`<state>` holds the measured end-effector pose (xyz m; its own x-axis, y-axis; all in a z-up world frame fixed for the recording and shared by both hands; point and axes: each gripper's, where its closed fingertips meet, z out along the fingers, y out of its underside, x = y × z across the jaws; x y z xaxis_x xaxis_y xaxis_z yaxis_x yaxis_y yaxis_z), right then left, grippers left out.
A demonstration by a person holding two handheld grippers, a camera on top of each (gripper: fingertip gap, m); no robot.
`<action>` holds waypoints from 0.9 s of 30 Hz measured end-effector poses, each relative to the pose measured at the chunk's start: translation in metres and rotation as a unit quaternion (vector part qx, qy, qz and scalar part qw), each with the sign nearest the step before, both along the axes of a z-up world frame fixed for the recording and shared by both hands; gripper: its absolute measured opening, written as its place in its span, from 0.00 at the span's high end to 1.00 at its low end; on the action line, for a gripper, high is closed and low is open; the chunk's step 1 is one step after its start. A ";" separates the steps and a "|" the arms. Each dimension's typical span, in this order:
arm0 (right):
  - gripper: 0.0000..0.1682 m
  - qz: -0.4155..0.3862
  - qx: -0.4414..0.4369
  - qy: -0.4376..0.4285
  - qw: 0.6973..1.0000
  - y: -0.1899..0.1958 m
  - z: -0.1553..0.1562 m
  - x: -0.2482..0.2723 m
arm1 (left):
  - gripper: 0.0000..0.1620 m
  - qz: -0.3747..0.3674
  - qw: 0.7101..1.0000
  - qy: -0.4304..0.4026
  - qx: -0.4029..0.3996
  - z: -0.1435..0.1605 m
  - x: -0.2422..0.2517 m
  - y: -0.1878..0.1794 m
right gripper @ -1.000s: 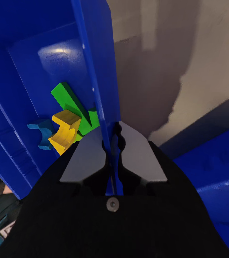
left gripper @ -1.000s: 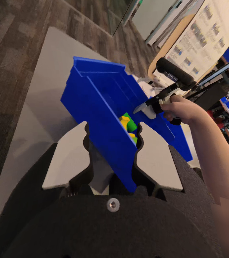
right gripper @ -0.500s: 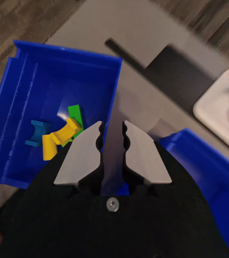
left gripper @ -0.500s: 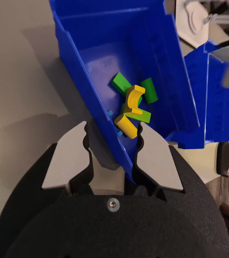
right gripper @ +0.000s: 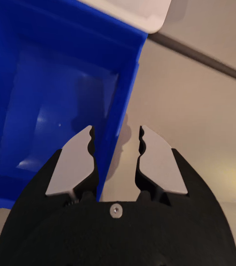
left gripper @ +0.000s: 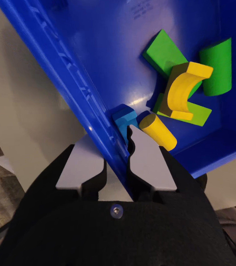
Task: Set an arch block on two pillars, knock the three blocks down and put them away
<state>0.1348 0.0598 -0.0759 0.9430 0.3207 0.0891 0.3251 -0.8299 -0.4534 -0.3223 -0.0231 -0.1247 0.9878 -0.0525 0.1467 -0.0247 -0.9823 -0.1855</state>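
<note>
In the left wrist view, the left gripper [left gripper: 107,138] straddles and appears to pinch the side wall of a blue plastic bin [left gripper: 74,80]. Inside, right of centre, lie a yellow wooden arch block [left gripper: 185,92], a yellow cylinder [left gripper: 159,135], green blocks [left gripper: 164,53] and a small blue block [left gripper: 124,116]. In the right wrist view, the right gripper [right gripper: 116,126] is spread wide over the wall of a second, empty-looking blue bin [right gripper: 128,89]. Best to steady the bin level, then lift the arch cleanly.

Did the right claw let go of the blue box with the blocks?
Yes. The right claw has opened and moved to a second, empty blue bin, straddling its wall; no blocks show there.
</note>
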 end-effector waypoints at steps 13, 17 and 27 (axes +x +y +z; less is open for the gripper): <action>0.95 0.023 -0.229 0.060 0.971 -0.019 -0.052 0.021 | 0.88 -0.114 0.991 0.028 0.065 -0.001 0.036 0.045; 0.96 0.003 -0.225 0.056 0.973 -0.013 -0.052 0.069 | 0.88 -0.126 0.990 0.031 0.063 -0.001 0.038 0.045; 0.96 -0.108 -0.225 0.070 0.966 -0.017 -0.055 0.259 | 0.87 -0.143 0.987 0.029 0.068 -0.002 0.036 0.049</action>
